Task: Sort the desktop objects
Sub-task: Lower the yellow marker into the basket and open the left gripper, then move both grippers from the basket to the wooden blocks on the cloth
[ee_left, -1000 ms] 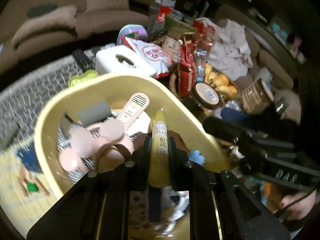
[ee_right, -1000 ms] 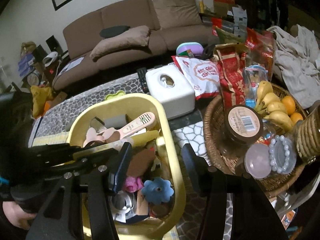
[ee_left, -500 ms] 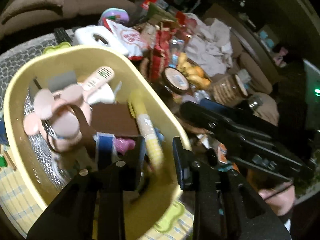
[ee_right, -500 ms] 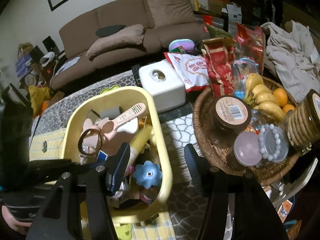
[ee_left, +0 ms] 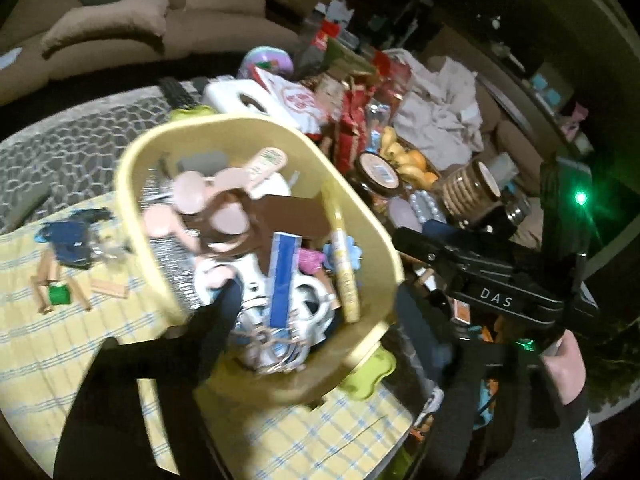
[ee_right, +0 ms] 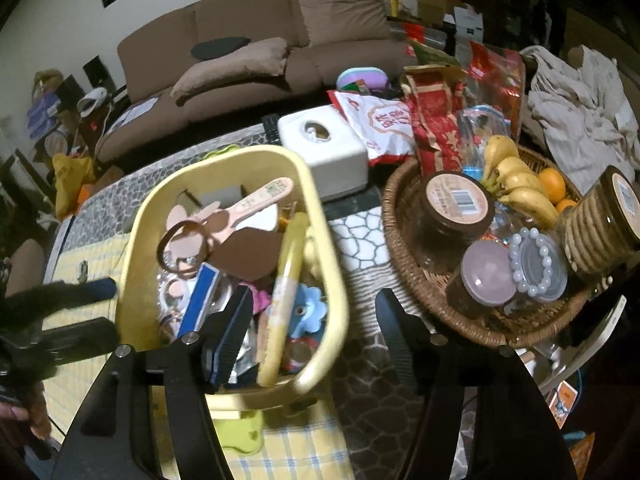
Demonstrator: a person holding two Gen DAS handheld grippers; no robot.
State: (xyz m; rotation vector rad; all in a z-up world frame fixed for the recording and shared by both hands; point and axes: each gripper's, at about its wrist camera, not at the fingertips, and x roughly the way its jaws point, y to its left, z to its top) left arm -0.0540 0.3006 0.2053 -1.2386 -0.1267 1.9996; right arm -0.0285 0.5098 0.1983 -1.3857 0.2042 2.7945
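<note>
The left tongs (ee_left: 320, 312) have just been opening and now stand wide apart with nothing between them. They hang over the near end of the yellow tub (ee_left: 372, 220). The long yellow tube (ee_left: 344, 264) lies inside the tub along its right wall, on top of a pink fan (ee_left: 224, 196), a blue box (ee_left: 285, 280) and other small things. The right tongs (ee_right: 316, 320) have been opening too and hold nothing; one finger (ee_right: 232, 340) is over the tub, the other over the worktop (ee_right: 360, 240). A wicker basket (ee_right: 404, 216) with jars and bananas (ee_right: 516, 184) sits just beside the tub.
</note>
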